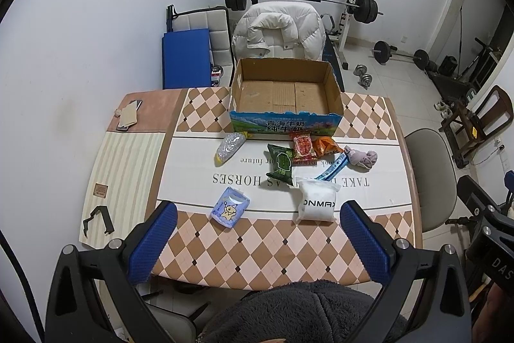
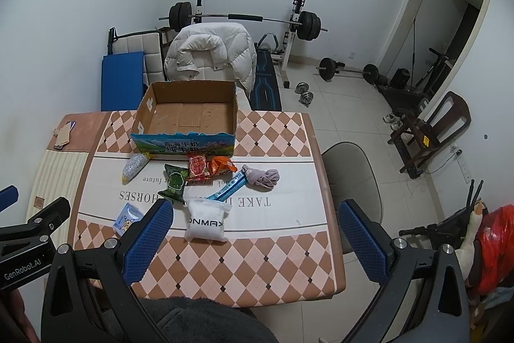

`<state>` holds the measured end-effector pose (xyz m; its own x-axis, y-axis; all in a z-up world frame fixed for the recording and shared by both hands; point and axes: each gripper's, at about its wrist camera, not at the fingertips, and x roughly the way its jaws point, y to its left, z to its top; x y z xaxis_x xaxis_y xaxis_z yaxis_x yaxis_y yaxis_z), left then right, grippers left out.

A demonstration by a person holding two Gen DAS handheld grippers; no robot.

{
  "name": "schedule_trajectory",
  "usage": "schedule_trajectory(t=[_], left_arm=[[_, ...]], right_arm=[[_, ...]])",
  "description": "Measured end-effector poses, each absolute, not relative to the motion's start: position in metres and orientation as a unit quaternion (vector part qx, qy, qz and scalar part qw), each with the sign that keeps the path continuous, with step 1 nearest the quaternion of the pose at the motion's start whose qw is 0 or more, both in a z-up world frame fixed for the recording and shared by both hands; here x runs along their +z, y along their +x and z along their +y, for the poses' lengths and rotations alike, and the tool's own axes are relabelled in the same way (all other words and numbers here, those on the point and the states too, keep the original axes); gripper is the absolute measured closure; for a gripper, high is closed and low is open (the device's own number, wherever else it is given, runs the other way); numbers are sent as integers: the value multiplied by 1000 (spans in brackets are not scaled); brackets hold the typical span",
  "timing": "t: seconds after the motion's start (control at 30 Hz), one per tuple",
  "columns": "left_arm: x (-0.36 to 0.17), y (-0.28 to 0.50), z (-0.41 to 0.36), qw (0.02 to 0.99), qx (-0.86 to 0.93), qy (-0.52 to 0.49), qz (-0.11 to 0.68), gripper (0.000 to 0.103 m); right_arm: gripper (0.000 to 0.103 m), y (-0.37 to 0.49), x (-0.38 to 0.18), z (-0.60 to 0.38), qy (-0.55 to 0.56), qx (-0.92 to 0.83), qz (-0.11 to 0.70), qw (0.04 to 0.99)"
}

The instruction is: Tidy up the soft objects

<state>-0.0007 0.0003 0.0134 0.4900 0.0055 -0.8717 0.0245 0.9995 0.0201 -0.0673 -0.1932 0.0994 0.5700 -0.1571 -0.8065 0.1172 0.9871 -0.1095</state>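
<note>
Overhead, left claw (image 1: 257,229) and right claw (image 2: 253,229) spread wide above table (image 1: 282,259) near edge.

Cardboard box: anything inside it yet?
No, the cardboard box shows only its bare bottom; the packets and white pouch lie on the table.

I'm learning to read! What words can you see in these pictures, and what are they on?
"TAKE", "AS HORSES", "future": white tablecloth panel, printed upside down and partly covered.
"NMAX", mirrored: white soft pouch; more letters cannot be made out.
"GenRobot.AI": black left gripper body.
"DAS": black right gripper body, cut off.
Chinese characters: open cardboard box's blue front; unclear.
Snack packet labels: too small.
</note>
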Motion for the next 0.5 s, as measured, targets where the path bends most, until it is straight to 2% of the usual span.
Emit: schedule_trajectory(t=[0.5], left_arm=[[19,3,1,863,-6,13,505,0]], right_arm=[[0,-66,103,-191,-22,-78,458,885]])
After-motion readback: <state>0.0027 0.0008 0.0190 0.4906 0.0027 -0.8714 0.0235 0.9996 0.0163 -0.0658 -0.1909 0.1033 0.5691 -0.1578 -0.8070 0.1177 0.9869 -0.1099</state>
